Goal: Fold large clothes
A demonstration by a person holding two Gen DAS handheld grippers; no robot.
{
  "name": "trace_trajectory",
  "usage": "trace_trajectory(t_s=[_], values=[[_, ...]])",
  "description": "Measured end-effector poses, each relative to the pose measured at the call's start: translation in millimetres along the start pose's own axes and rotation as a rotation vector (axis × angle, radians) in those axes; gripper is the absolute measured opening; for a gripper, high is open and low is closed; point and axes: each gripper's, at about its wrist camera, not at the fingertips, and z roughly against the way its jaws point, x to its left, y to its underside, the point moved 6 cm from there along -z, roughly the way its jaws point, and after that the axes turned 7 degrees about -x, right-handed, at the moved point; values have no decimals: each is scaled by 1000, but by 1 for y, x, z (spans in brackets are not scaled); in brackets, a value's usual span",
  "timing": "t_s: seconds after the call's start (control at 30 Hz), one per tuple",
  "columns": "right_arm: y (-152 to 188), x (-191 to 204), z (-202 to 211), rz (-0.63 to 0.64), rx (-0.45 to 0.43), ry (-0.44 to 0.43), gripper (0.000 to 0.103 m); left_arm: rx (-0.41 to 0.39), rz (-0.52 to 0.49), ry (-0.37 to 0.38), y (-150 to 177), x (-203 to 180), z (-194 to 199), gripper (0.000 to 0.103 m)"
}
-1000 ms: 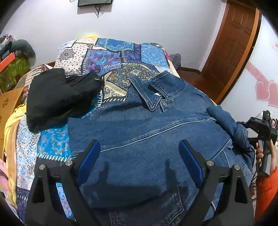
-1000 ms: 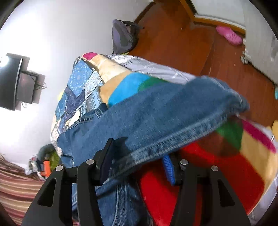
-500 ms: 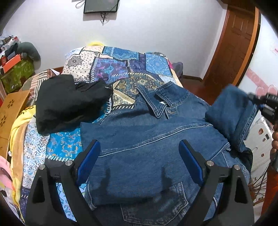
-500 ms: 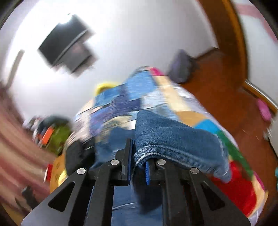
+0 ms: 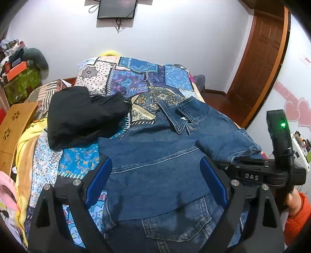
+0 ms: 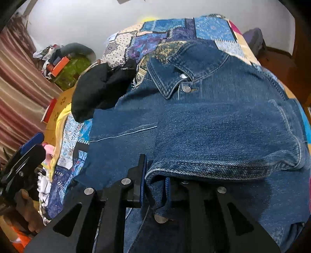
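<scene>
Over on the left, a wooden box with flower cut-outs stands beside the bed, and a yellow blanket spills down the bed's edge. A crumpled black garment lies on the patchwork quilt, just left of the denim jacket and touching its shoulder. The jacket is spread across the middle of the bed, collar toward the far wall, where a dark screen hangs.

The left gripper hovers above the jacket's lower half with its blue-padded fingers spread wide, gripping nothing.

Further right, a sleeve is folded inward over the jacket's body. The right gripper has its fingers pressed close, pinching the sleeve's stitched cuff edge, which drapes down between them; a metal button shows just below. From the left camera this gripper appears at the jacket's right side, with a green light on its body and an orange-sleeved hand on its handle. A wooden door stands at the far right.
</scene>
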Motion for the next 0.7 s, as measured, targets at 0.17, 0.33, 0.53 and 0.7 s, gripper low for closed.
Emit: trace_trajectory(t_s=[0.17, 0.33, 0.53, 0.7], values=[[-5, -5, 14, -56, 43, -43, 22, 21, -9, 1, 1, -7, -6, 92], [3, -11, 43, -33, -2, -21, 40, 13, -66, 22, -7, -29, -7, 92], [3, -32, 83, -18, -105, 22, 45, 11, -155, 71, -18, -73, -18, 92], [3, -55, 109, -35, -170, 100, 51, 38, -232, 134, -20, -118, -32, 92]])
